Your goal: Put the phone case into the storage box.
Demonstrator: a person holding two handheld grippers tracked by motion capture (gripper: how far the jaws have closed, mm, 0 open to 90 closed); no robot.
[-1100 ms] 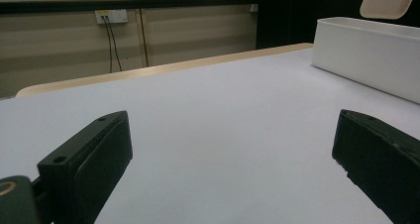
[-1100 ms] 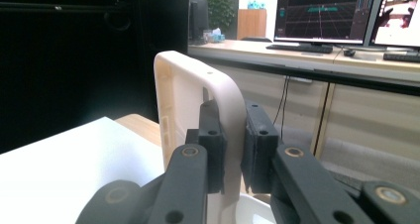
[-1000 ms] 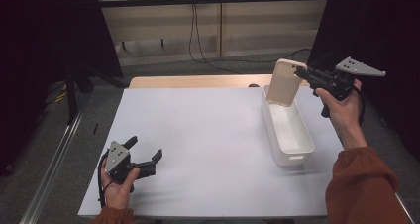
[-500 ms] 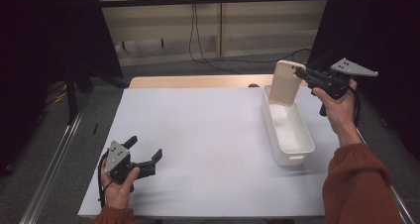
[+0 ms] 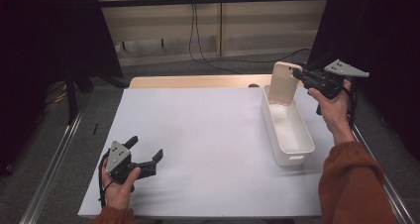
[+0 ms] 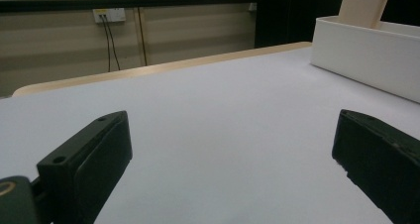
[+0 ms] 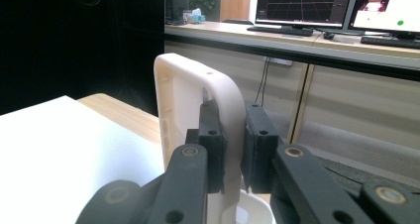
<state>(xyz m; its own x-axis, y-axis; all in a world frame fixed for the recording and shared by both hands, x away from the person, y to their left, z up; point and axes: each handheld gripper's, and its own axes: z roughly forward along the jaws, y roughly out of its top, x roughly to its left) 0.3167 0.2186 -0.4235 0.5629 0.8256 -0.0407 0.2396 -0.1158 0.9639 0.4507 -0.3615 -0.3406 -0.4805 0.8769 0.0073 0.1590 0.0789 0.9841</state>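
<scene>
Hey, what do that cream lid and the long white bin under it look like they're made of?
Cream rectangular lid: likely moulded plastic, matte, with rounded corners and a raised rim. Long white bin: likely plastic too, smooth with a slight sheen and thin, even walls.

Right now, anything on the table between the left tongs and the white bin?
Nothing: in the high view only bare white table lies between the left tongs and the white bin.

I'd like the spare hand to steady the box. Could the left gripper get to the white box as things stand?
Probably yes. The left gripper rests open on the white sheet, and only bare sheet lies between it and the box. It is a long reach across, though.
</scene>
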